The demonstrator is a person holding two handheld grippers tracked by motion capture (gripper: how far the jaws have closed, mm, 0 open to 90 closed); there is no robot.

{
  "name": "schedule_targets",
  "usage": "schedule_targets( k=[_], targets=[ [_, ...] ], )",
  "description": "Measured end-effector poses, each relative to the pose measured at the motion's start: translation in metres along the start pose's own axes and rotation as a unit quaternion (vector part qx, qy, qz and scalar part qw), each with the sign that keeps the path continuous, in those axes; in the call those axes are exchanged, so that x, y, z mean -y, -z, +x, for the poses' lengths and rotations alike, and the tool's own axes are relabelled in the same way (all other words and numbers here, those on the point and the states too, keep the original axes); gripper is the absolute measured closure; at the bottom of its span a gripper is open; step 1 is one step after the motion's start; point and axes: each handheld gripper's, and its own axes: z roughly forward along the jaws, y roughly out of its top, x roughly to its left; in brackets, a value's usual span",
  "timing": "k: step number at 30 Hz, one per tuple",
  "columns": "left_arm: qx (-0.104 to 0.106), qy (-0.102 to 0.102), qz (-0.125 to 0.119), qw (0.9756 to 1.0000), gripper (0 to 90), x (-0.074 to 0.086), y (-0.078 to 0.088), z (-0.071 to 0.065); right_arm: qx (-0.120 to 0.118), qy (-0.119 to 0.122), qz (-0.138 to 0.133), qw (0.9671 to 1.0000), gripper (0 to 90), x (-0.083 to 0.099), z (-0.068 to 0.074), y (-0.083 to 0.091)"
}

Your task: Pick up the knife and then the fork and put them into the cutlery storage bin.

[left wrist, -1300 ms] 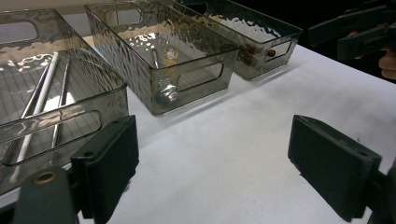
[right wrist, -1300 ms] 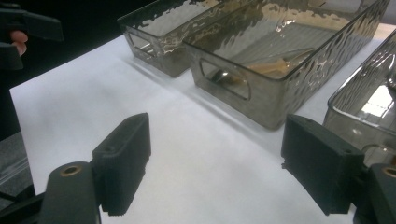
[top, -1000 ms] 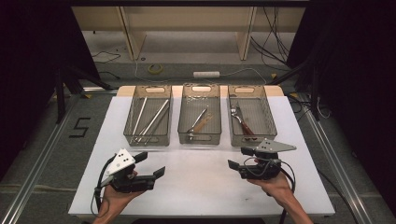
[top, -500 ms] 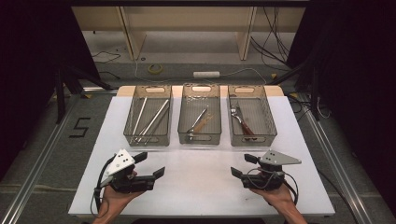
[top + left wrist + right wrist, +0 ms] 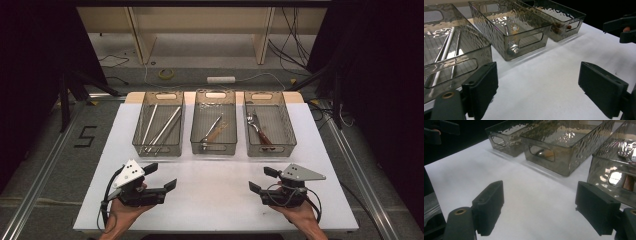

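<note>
Three smoky see-through bins stand in a row at the back of the white table (image 5: 215, 200). The left bin (image 5: 158, 151) holds long metal rods (image 5: 164, 129), the middle bin (image 5: 214, 149) a spoon (image 5: 212, 129) and a wooden-handled piece, and the right bin (image 5: 272, 150) a fork (image 5: 254, 121) with a brown-handled piece. My left gripper (image 5: 161, 176) (image 5: 541, 87) is open and empty, low over the table's near left. My right gripper (image 5: 262, 180) (image 5: 542, 211) is also open and empty at the near right. Both sit well short of the bins.
Bare white tabletop lies between the two grippers and in front of the bins. The table's near edge is just behind both hands. Beyond the table are a grey floor with cables, a wooden frame and dark curtains at the sides.
My right gripper has drawn back toward the table's near edge and slightly to the right, staying open. The left gripper has not moved.
</note>
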Motion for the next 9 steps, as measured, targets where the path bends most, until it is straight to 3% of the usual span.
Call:
schedule_targets(
  k=[9],
  targets=[
    [0.0, -0.002, 0.001, 1.0, 15.6, 0.0, -0.0001, 0.0, 0.001, 0.002, -0.002, 1.0, 24.0, -0.0005, 0.0004, 0.0001]
  ],
)
